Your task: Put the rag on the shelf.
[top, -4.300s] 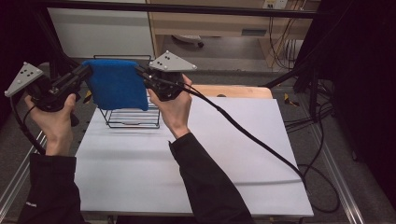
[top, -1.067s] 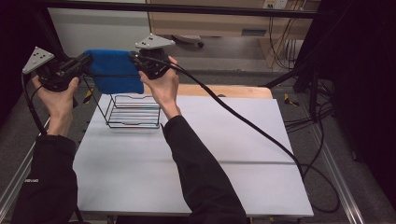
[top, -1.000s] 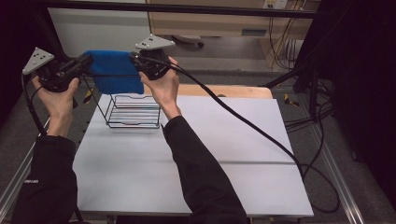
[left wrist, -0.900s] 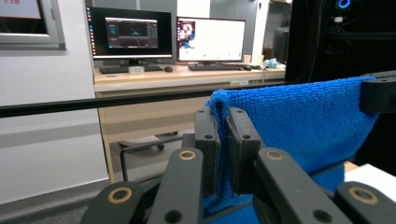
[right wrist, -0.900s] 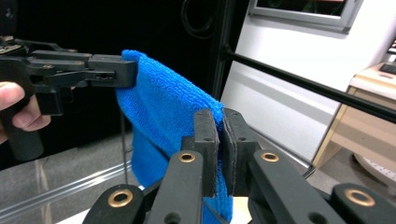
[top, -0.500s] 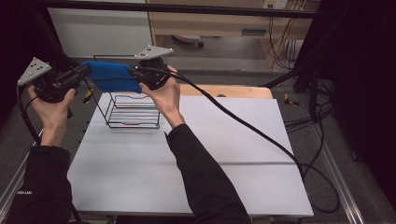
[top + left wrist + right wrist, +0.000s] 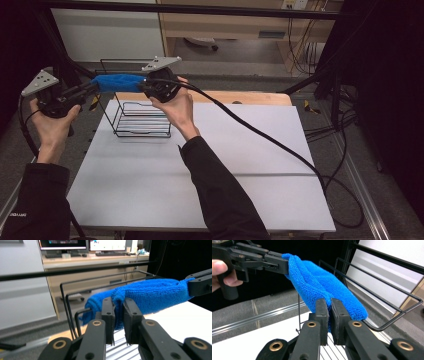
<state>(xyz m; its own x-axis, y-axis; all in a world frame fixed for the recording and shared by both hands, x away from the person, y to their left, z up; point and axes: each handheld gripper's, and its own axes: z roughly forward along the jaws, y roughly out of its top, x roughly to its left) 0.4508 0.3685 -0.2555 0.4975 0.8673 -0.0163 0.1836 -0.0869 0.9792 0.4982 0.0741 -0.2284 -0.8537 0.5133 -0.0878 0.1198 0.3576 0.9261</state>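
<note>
The blue microfibre cloth (image 7: 119, 82), which hung as a broad sheet earlier, now stretches as a narrow band over the black wire rack (image 7: 140, 117) at the counter's (image 7: 200, 185) far left, seemingly ready for draping. The left hand-held gripper (image 7: 119, 315) has just been loosening, cloth between its jaws; the right hand-held gripper (image 7: 329, 312) clamps the other end. Both forearms reach forward, raised.

cloth (image 7: 150, 296) edge hidden btwn fingers (image 7: 108, 315), rack (image 7: 140, 117) far rail behind cloth
</note>
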